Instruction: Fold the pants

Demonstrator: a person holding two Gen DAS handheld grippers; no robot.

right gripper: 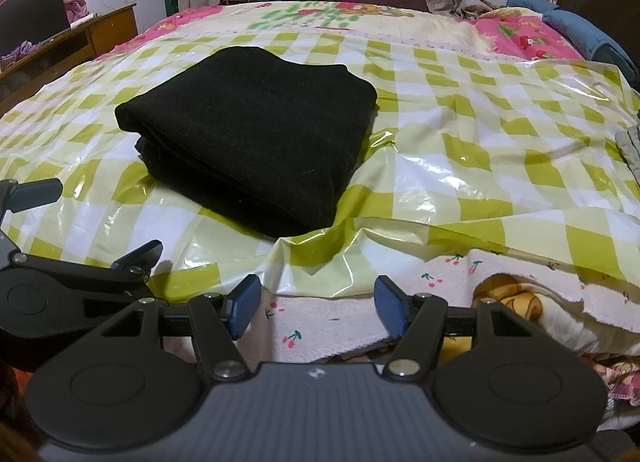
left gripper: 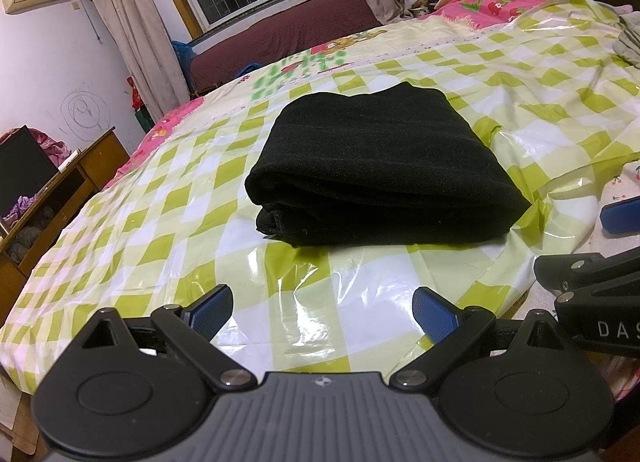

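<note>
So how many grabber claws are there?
2. The left gripper sits open at the bed's near edge, and the right gripper sits open just beside it. Both are empty, short of the folded black pants.

Left gripper (left gripper: pixel 322 312) is pointing downward at the near edge, fingers (left gripper: pixel 210 312) standing apart, nothing between them. Right gripper (right gripper: pixel 316 308) is sitting just beside it to the right, angled downward, fingers (right gripper: pixel 390 310) likewise spread and gripping nothing.
</note>
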